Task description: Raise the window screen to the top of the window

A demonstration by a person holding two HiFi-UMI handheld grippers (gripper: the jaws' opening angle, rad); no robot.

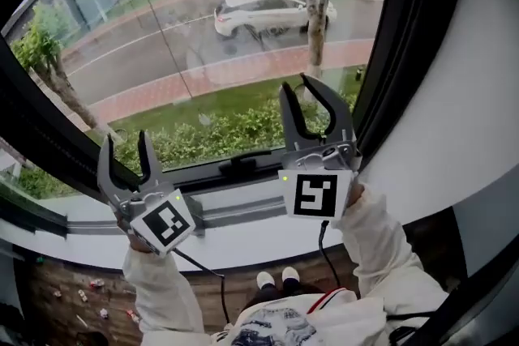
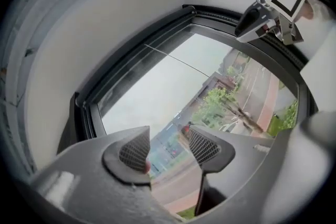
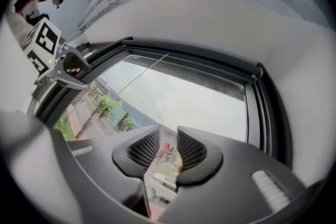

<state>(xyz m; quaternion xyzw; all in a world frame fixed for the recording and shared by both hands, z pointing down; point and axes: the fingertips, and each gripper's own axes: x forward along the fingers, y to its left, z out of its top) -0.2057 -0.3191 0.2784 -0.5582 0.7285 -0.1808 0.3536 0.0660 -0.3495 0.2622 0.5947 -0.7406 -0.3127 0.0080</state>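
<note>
Both held up before the window (image 1: 203, 53), above the pale sill (image 1: 243, 215) — left gripper (image 1: 126, 143) low at the left, right gripper (image 1: 296, 83) higher, near the dark side frame (image 1: 397, 53). Left jaws well apart, right jaws only narrowly apart, nothing between either pair. Window screen (image 3: 220, 84) seemingly the grey band along the window's top edge — glass below clear, 1 white car (image 1: 272, 10) outside.

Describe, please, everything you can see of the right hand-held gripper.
The right hand-held gripper is dark grey plastic with two curved jaws, slightly apart with nothing between their meshed pads. A white cube with a black square marker sits behind them. It points toward the window, held by a white-sleeved arm.
</note>
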